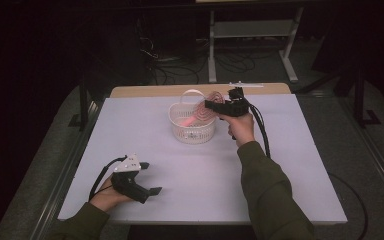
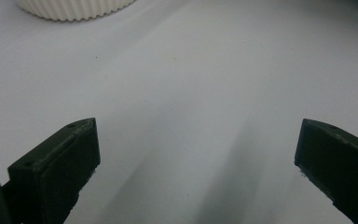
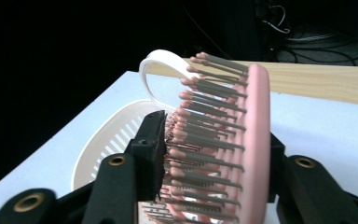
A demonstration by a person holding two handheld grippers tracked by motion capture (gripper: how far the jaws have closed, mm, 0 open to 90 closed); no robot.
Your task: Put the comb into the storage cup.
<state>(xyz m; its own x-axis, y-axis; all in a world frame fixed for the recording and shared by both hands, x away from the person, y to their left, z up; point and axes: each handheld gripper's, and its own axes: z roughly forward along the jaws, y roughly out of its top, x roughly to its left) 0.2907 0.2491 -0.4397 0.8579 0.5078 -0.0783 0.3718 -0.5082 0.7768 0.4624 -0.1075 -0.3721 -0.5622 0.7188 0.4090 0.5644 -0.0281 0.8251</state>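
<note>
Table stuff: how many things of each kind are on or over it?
Baskets: 1, the white basket
Hairbrushes: 1, the pink hairbrush, between the right gripper's jaws above the basket
Grippers: 2, counting the left gripper
Total: 4

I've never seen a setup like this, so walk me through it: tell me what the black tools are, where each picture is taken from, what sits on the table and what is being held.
A person sits at a white table and holds a black hand tool with two jaws in each hand. The high view looks down from above the person; the other two pictures come from small cameras riding on the tools, looking along their jaws.

On the table stands a white slotted basket with a hoop handle. The right gripper reaches over it with a pink hairbrush between its jaws: one jaw against the bristles, the other behind the pink back. The brush's handle end points down into the basket.

The left gripper rests near the table's front edge, jaws wide apart, with nothing between them.
</note>
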